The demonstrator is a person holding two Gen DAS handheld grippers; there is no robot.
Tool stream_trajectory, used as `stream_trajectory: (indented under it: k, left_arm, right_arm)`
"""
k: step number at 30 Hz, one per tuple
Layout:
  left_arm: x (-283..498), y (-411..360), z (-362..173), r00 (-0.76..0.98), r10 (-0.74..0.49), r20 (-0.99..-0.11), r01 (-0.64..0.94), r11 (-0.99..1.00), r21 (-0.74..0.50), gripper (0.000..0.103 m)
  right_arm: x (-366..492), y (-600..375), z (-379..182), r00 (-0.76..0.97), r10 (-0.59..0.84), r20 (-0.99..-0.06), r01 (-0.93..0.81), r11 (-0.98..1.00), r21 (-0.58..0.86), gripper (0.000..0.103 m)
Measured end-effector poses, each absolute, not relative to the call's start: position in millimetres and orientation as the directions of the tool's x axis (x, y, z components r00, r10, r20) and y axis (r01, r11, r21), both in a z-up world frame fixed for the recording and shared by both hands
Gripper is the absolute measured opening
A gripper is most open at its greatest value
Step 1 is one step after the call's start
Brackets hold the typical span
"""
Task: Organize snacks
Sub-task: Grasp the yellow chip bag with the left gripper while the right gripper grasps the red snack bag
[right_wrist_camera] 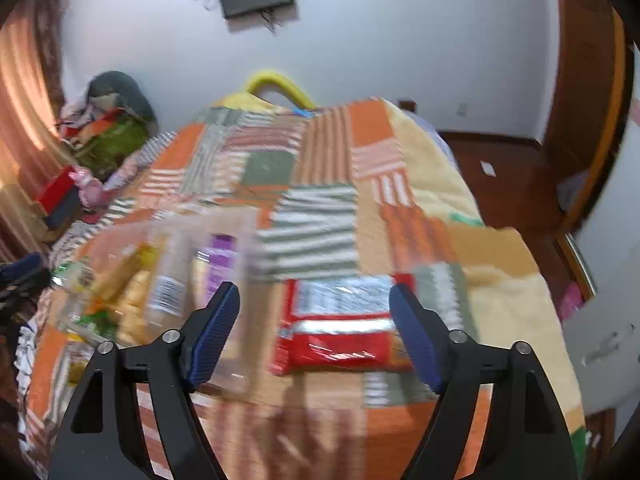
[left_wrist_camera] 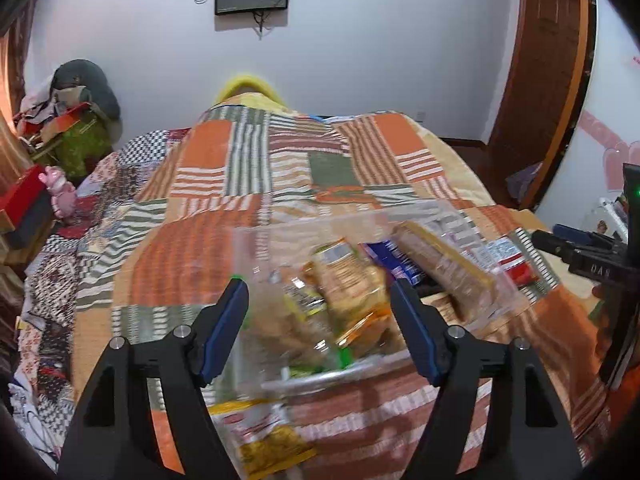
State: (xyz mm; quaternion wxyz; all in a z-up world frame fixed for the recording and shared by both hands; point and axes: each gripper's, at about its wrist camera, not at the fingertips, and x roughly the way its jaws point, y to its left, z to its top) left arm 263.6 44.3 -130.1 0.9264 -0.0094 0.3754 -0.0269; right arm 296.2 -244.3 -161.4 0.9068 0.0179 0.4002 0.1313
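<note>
Both grippers, left and right, hang released over the bed. Snacks sit gathered in the clear container; one red packet lies beside it, likely next.

Motion blur smears the clear bin and the packets heaped in it — no label can be read. In the right wrist view the red pack is streaked too, its print lost. A yellow packet near the bottom edge is half hidden behind the left finger. The right gripper is cut off by the frame's side — its tips are out of sight there.
</note>
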Motion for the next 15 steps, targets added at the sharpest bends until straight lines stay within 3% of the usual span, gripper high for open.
stream_trajectory:
  k: [5, 15]
  left_arm:
    - [254, 74, -144, 0.690, -0.013, -0.723, -0.022, 0.999, -0.039, 0.082]
    - [235, 116, -198, 0.589, 0.039, -0.807, -0.108, 0.994, -0.030, 0.086]
  right_arm:
    - [310, -254, -186, 0.595, 0.230, -0.770, -0.189, 0.971, 0.144, 0.102]
    - [335, -236, -231, 0.482, 0.161, -0.861, -0.194, 0.978, 0.074, 0.103]
